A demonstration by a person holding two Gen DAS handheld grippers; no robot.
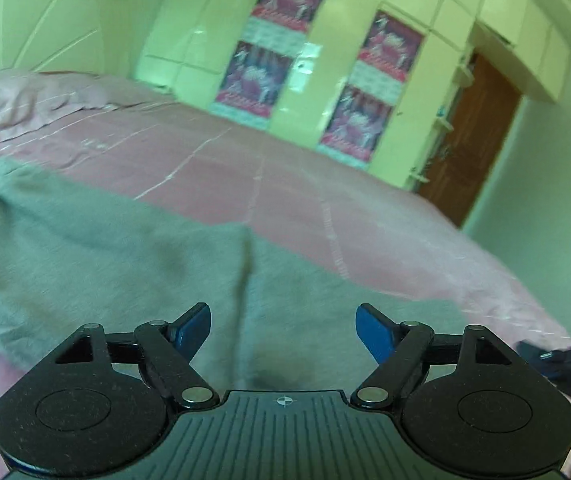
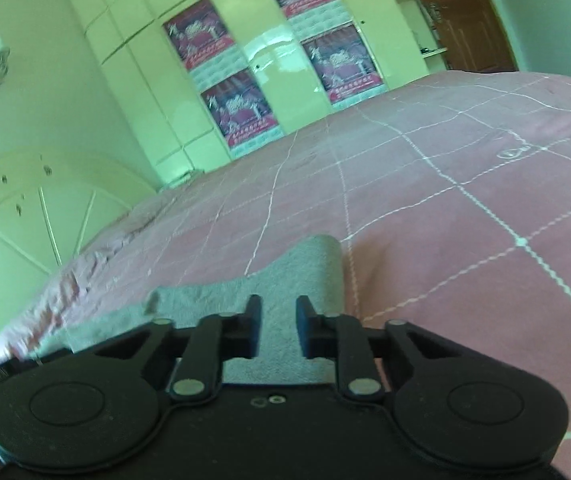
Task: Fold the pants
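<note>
A bed (image 2: 465,200) under a pink cover with a white grid of stitched lines fills the room's middle. Behind it stands a pale, glossy wardrobe (image 1: 349,40) bearing four red posters (image 2: 241,116), with a brown wooden door (image 1: 473,136) to its right. A cream headboard (image 2: 25,224) with curved mouldings stands at the left.

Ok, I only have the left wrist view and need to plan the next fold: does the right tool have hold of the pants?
Observer: Yes, the right tool is closed on an edge of the grey pants.
Operator: How does that edge sit?
Observer: It stands up ahead of the fingers, above the pink bedspread.
Operator: Anything lying beyond it?
Observer: Nothing I can see on the bedspread from there to the wardrobe.
</note>
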